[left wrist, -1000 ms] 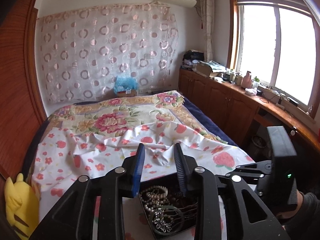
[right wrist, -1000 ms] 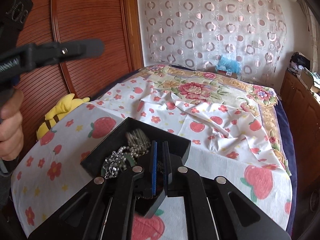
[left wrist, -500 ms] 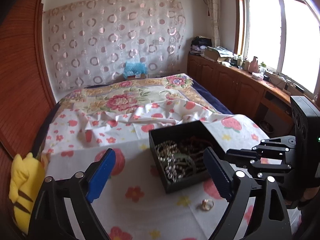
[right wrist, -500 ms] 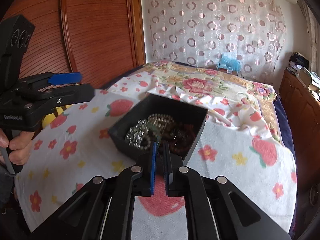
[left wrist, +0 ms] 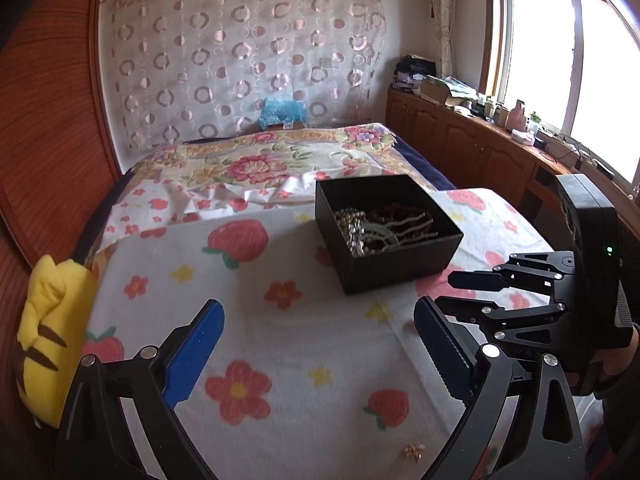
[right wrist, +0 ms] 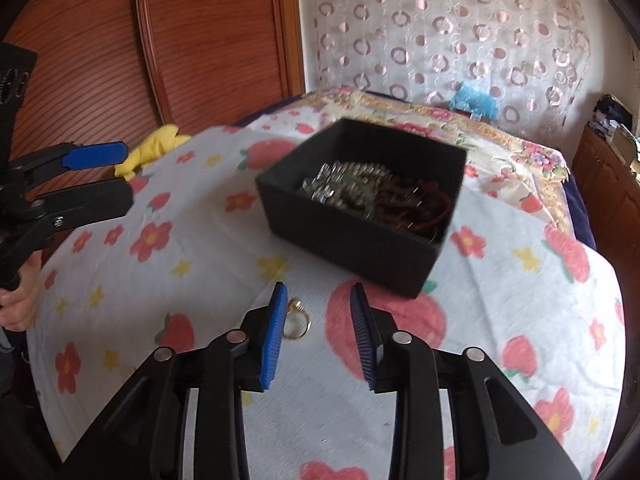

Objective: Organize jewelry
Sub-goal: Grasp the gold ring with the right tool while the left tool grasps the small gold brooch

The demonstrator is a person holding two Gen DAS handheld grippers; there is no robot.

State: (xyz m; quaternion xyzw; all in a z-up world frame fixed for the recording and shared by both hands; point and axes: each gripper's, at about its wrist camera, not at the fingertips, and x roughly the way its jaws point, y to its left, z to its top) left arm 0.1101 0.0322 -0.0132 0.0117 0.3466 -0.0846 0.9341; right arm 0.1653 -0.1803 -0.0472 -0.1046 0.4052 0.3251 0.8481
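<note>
A black open box holding tangled bracelets and necklaces sits on the flowered sheet. My left gripper is wide open and empty, well back from the box. My right gripper is open, low over the sheet in front of the box; it also shows at the right of the left wrist view. A gold ring lies on the sheet next to the right gripper's left finger. A small gold piece lies near the left gripper's right finger.
The bed with its flowered sheet fills the scene. A yellow plush toy lies at the bed's left edge by the wooden wardrobe. Wooden cabinets run under the window at right.
Both grippers have pulled back from the box. The left opened wide half a second ago. The right gripper, shut before, has opened over the sheet by the ring.
</note>
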